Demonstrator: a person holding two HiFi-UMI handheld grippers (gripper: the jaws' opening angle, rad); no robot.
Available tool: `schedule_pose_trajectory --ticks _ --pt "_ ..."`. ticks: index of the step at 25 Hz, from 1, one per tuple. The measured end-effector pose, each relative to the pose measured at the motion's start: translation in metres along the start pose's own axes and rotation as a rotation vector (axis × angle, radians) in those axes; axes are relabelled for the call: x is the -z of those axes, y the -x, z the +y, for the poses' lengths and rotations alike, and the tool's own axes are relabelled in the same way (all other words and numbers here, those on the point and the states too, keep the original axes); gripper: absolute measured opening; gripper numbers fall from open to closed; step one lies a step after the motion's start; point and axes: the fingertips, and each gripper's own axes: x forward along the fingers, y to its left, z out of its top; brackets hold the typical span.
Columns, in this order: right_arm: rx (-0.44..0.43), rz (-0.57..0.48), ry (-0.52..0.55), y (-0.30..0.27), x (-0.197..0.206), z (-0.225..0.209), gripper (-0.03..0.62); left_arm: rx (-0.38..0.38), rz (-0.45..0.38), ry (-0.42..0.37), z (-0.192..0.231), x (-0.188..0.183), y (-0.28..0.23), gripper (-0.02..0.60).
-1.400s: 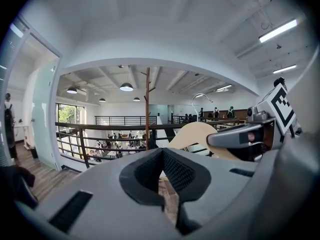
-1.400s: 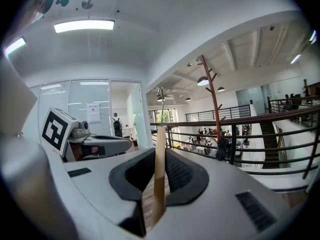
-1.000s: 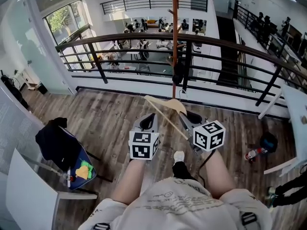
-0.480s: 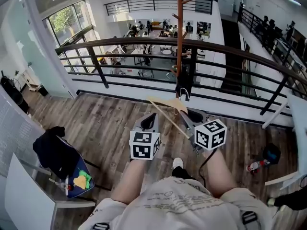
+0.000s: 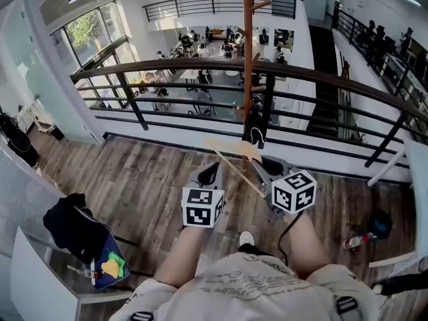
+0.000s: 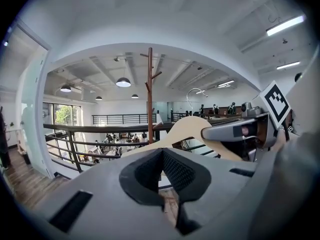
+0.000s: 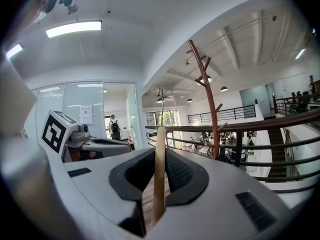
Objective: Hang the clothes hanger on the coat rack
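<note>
A brown wooden coat rack [image 5: 247, 59] with angled pegs stands just this side of the balcony railing; it also shows as the coat rack [image 6: 149, 94] and coat rack [image 7: 212, 104] ahead of both grippers. A pale wooden hanger [image 5: 234, 156] with a metal hook [image 5: 256, 136] is held up in front of me. My right gripper [image 5: 265, 168] is shut on the hanger's bar [image 7: 160, 169], which stands edge-on between the pads. My left gripper [image 5: 210, 168] rides beside it on the left, shut and empty [image 6: 162, 154], with the hanger [image 6: 187, 129] just to its right.
A dark curved railing [image 5: 301, 62] runs across behind the rack, with an open lower floor beyond. A chair with a black garment and blue bag [image 5: 77, 226] stands at left. At right are a white table edge [image 5: 418, 172], a bottle [image 5: 356, 241] and a dark bag [image 5: 380, 223].
Both grippers and the hanger have come closer to the railing and coat rack. The chair at left and the bag at right have slid down and back in the head view.
</note>
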Motion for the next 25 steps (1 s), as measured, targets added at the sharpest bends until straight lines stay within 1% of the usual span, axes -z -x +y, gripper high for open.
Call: schedule_pose_trajectory --ticks 8,16,21,25 --pt "-0.044 0.022 0.002 -0.035 -0.017 -0.05 0.051 -0.028 -0.013 0.007 0.013 -0.032 -0.061 0.003" --pt "-0.097 0.025 0.023 -0.073 -0.047 -0.098 0.051 -0.065 -0.017 0.016 0.031 -0.06 -0.118 0.003" --pt "-0.143 0.03 0.025 -0.101 -0.06 -0.117 0.051 -0.09 -0.011 0.035 0.052 -0.074 -0.149 0.003" --pt "-0.163 0.035 0.031 -0.117 -0.069 -0.133 0.051 -0.105 -0.021 0.043 0.058 -0.086 -0.168 0.003"
